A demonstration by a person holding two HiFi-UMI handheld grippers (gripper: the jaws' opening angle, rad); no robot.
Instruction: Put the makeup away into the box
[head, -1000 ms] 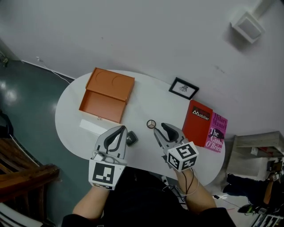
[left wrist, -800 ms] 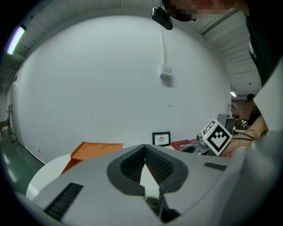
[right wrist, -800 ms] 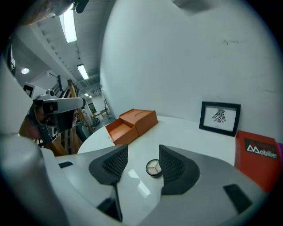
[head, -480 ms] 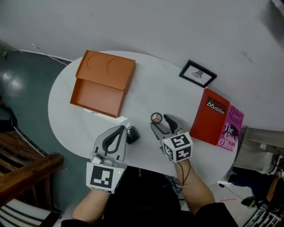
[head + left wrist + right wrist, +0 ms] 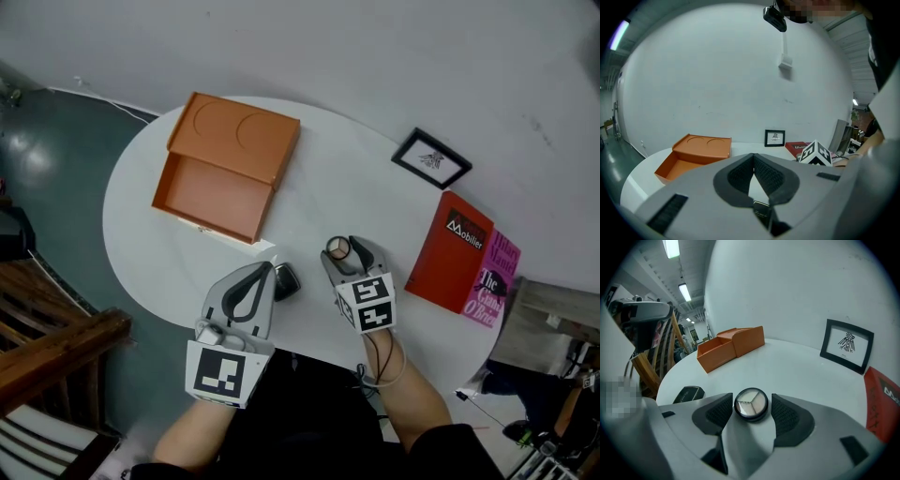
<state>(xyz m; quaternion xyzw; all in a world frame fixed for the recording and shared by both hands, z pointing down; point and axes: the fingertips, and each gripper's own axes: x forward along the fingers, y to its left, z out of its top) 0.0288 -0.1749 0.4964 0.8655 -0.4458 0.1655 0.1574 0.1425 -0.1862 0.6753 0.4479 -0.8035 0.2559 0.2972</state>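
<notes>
The orange box lies open at the table's far left, its lid hinged back behind it. A round compact with pale shades under a clear top rests on the table between the pads of my right gripper. The jaws stand open around it with a thin gap on each side, and the same compact fills the space between them in the right gripper view. My left gripper is shut, tips together, nothing held. A black compact lies just right of its tip.
A small framed picture stands at the back right. A red book lies on a pink one at the table's right edge. Wooden furniture stands on the floor at left. The table's front edge runs under both grippers.
Both grippers have come down to the table. The right one's jaws opened wider and moved forward around the round compact, which lay ahead of its tips before.
</notes>
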